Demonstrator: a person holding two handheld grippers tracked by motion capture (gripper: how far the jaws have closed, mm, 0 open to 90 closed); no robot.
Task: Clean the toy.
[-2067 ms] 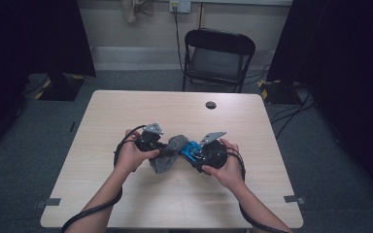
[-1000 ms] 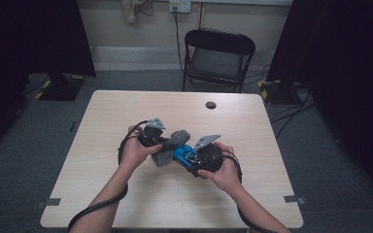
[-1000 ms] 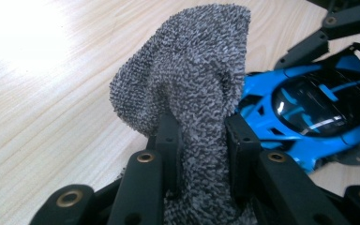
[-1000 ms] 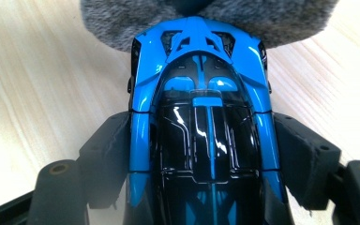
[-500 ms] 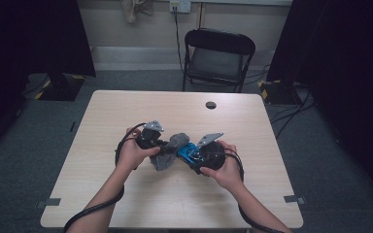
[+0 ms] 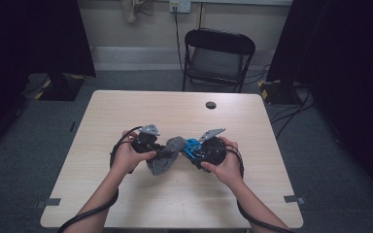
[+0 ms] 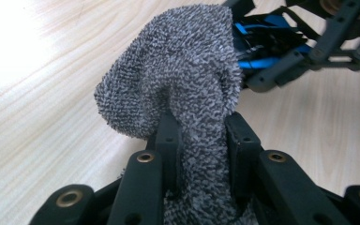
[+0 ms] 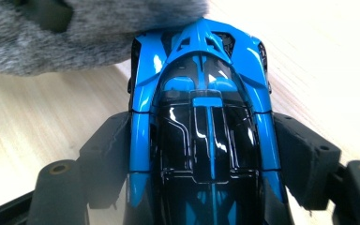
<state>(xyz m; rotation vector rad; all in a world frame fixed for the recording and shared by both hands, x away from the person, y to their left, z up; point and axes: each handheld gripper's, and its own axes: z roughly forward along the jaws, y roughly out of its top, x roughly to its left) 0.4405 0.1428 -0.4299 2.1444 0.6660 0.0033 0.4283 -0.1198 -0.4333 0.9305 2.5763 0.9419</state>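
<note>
Above the middle of a pale wooden tabletop [image 6: 126,204], the left gripper [image 6: 151,144] pinches a grey terry cloth [image 7: 178,89] tightly between its jaws, while the right gripper [image 6: 200,151] clamps a glossy blue-and-black toy car [image 8: 206,126] — nose touching the cloth.

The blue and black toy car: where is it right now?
The blue and black toy car sits clamped between the right gripper jaws, just above the table's middle, its front end touching the grey fuzzy cloth held by the left gripper.
</note>
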